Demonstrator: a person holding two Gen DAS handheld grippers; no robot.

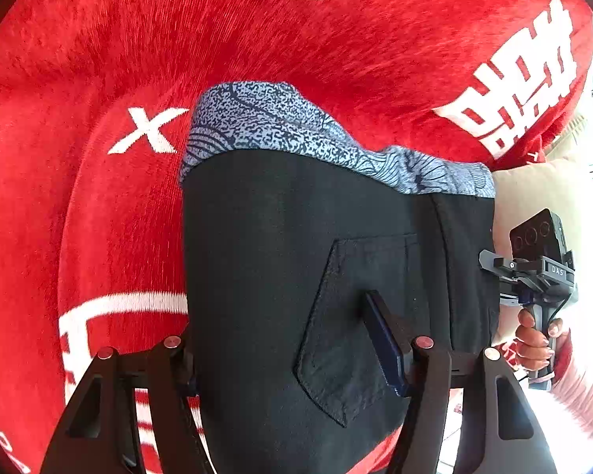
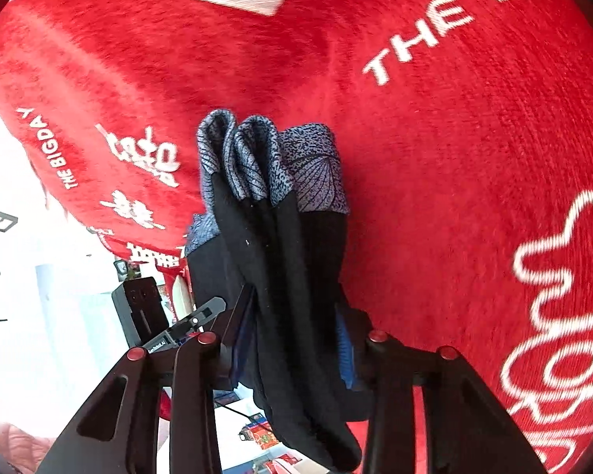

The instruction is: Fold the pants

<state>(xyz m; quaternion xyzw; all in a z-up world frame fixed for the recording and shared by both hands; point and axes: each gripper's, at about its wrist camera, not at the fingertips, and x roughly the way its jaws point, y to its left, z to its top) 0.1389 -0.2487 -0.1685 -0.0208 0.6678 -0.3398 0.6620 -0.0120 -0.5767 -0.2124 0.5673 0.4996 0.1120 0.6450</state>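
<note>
The black pants with blue patterned leg cuffs hang lifted above a red blanket. A back pocket faces the left wrist camera. My left gripper is shut on the pants' fabric at the waist end. In the right wrist view the pants hang in bunched folds, cuffs toward the blanket. My right gripper is shut on the fabric. The right gripper also shows in the left wrist view, held by a hand.
The red blanket with white lettering covers the surface below. Its edge runs at the left of the right wrist view, with a bright white floor beyond. A beige cushion lies past the blanket's right edge.
</note>
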